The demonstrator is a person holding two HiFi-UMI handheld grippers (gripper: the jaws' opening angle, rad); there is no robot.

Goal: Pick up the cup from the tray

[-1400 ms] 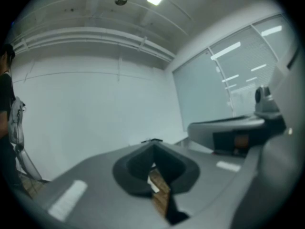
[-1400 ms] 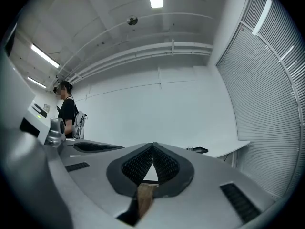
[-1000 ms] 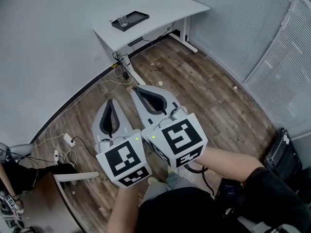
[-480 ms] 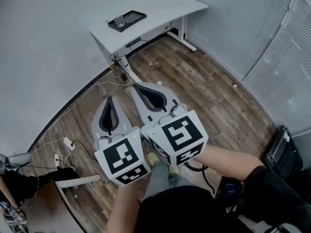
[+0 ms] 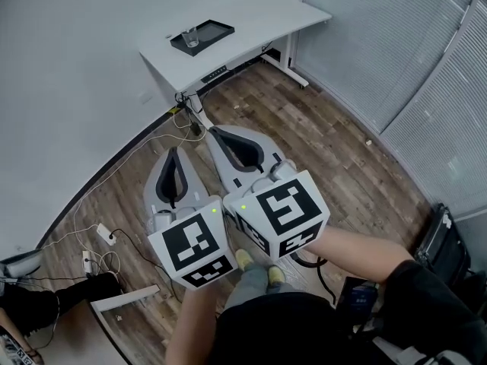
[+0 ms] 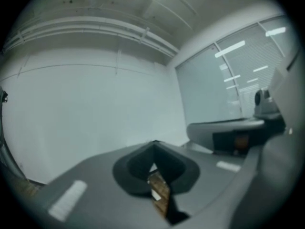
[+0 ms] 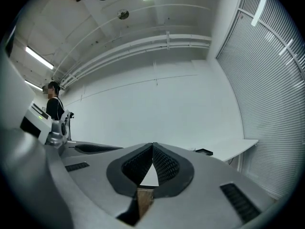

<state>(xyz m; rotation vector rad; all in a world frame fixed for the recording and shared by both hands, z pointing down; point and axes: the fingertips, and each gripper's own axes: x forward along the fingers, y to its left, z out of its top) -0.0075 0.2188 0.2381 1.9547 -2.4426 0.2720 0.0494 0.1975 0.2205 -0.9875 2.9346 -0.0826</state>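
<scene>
no readable text; cubes on left claw (image 5: 174,158) and right claw (image 5: 216,136) show only square markers.

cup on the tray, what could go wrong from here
1. Loose cables lie on the floor in front of the desk; feet could snag them.
2. The cup is clear glass, standing toward the left end of the tray; a clumsy approach could tip it.
3. The left gripper and right gripper are both shut; one must open first.

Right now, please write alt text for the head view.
The left hand-held gripper and the right hand-held gripper, both shut and empty, hang over a wooden floor. Far ahead, a cup stands in a tray on a white desk.
</scene>
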